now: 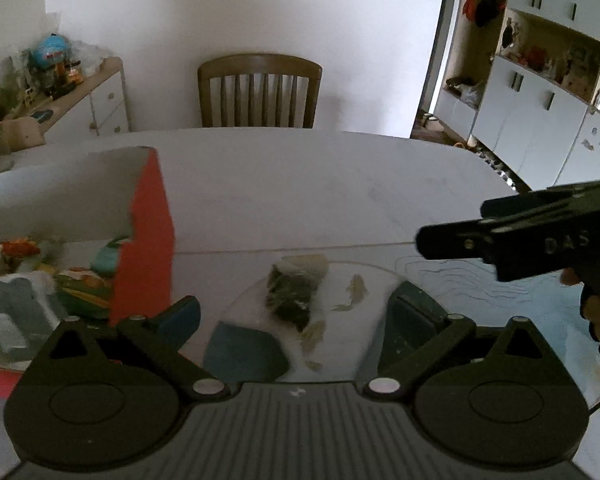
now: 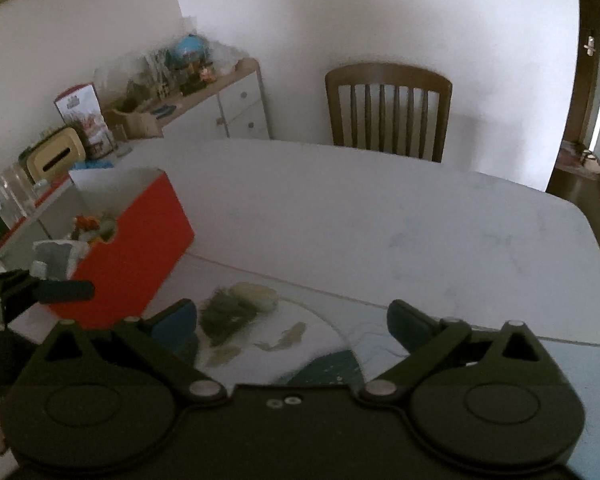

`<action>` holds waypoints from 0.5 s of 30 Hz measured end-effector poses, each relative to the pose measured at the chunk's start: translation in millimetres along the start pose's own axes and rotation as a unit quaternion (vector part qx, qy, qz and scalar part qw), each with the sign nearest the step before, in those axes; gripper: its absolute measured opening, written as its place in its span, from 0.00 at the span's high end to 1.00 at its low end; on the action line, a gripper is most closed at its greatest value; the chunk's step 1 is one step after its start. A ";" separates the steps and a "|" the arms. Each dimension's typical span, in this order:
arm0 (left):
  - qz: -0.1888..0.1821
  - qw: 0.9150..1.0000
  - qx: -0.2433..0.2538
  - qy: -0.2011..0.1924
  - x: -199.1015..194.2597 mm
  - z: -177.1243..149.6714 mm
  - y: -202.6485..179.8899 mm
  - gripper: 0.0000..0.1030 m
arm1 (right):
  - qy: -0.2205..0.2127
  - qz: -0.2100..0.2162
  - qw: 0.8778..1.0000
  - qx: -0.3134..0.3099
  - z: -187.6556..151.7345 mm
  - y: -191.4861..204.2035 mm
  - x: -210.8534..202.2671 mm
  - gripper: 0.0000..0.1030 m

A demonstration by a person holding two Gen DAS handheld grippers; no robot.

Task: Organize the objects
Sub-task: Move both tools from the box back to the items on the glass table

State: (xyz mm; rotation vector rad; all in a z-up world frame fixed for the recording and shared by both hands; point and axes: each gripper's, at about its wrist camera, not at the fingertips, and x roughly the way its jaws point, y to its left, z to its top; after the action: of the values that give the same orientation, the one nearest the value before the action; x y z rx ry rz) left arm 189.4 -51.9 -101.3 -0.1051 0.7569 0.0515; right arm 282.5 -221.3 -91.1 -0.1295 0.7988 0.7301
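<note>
A dark green fuzzy toy with a beige end (image 1: 291, 295) lies on a fish-print mat (image 1: 354, 294) on the white table. My left gripper (image 1: 296, 314) hangs open just over it, the toy showing between the two blue fingers without touching either. My right gripper (image 2: 292, 322) is open too, and the toy (image 2: 230, 314) lies ahead near its left finger. An open red box (image 1: 146, 248) stands to the left holding several colourful toys. The right gripper (image 1: 452, 228) reaches in from the right edge of the left wrist view. One of the left gripper's fingers (image 2: 66, 291) shows beside the red box (image 2: 136, 256).
A wooden chair (image 2: 388, 114) stands behind the table's far edge. A cluttered sideboard (image 1: 84, 96) lines the left wall, with a tissue box (image 2: 56, 158) and jars near the table's left end. White cupboards (image 1: 540, 104) fill the right. The white tabletop (image 2: 380, 216) stretches beyond the mat.
</note>
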 end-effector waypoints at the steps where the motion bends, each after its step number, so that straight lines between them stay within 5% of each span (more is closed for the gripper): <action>1: 0.000 1.000 -0.002 0.001 4.7 -1.5 -2.8 0.00 | 0.004 0.002 1.000 -0.003 -0.2 -3.6 4.9 0.02; 15: 0.052 0.999 -0.014 0.000 60.2 -8.0 -19.5 0.00 | 0.053 0.038 0.997 -0.038 -2.5 -31.1 63.8 0.07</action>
State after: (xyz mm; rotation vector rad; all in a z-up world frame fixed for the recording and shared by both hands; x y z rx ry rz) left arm 229.3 -71.6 -147.0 -0.0919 0.7622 0.1609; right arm 330.9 -210.7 -141.9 -0.2089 0.8804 0.8308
